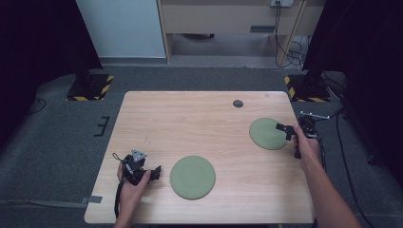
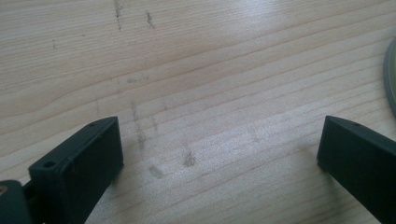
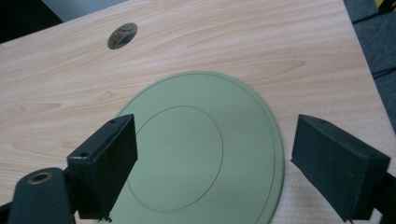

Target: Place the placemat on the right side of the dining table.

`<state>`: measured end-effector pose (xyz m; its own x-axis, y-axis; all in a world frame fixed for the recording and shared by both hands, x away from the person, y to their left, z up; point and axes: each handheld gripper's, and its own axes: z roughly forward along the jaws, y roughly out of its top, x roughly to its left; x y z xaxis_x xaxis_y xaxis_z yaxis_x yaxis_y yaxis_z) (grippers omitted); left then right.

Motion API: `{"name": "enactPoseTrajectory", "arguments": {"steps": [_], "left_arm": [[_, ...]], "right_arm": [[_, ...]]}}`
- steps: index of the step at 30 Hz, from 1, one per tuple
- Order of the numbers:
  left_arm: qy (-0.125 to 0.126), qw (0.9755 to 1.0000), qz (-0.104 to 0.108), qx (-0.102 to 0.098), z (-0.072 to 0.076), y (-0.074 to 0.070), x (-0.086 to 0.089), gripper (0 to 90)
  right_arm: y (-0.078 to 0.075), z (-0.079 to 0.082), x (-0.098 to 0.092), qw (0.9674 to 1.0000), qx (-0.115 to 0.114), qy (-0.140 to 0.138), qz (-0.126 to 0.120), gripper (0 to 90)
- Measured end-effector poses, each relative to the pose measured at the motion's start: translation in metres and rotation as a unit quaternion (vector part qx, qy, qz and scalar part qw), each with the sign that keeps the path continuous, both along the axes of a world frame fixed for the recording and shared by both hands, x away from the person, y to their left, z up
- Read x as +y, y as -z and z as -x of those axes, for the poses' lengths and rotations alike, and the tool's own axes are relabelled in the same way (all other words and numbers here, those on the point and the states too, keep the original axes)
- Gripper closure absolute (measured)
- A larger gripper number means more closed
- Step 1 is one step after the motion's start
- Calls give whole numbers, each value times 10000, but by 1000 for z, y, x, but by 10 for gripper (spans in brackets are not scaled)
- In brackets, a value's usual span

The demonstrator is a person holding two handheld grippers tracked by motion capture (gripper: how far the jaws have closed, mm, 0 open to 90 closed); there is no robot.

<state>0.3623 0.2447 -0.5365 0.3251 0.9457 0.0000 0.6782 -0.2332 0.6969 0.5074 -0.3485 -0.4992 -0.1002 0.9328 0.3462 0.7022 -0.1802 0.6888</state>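
the likeliest trouble here was a failed pick. the far green plate (image 3: 205, 149) lay flat on the table (image 1: 190, 118), and the right tongs (image 3: 215, 154) would have to get a jaw under its thin rim; if the jaws came down on top of the plate instead, they would likely only push it across the smooth wood, perhaps toward the table's edge just beyond the tongs' outer jaw. a grip on too little rim could also let the plate tip and slip out once lifted.

the right tongs (image 1: 286, 131) were released, jaws spread wide and holding nothing. in the right gripper view the plate sat just ahead of and beneath the jaws, its near part lying between them, one jaw over the plate's surface and the other out past its rim. whether either jaw touched it could not be told.

the left tongs (image 2: 219, 154) were also released, jaws wide over bare wood. the near green plate (image 1: 192, 177) lay just beside them (image 1: 154, 172), off the outer side of one jaw, with only a sliver of its rim (image 2: 391, 74) showing in the left gripper view.
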Motion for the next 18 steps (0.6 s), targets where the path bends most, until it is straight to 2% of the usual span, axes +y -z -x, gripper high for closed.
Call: {"name": "enactPoseTrajectory", "arguments": {"steps": [3,11,18], "left_arm": [[-3,10000,-1,-2,0,0,0,0],[4,10000,-12,4,0,0,0,0],[3,10000,-12,5,0,0,0,0]], "right_arm": [[1,0,5,9995,-147,-12,283,135],[0,2,18,9978,-298,-147,580,105],[-5,5,23,9967,-439,-189,659,92]]}}
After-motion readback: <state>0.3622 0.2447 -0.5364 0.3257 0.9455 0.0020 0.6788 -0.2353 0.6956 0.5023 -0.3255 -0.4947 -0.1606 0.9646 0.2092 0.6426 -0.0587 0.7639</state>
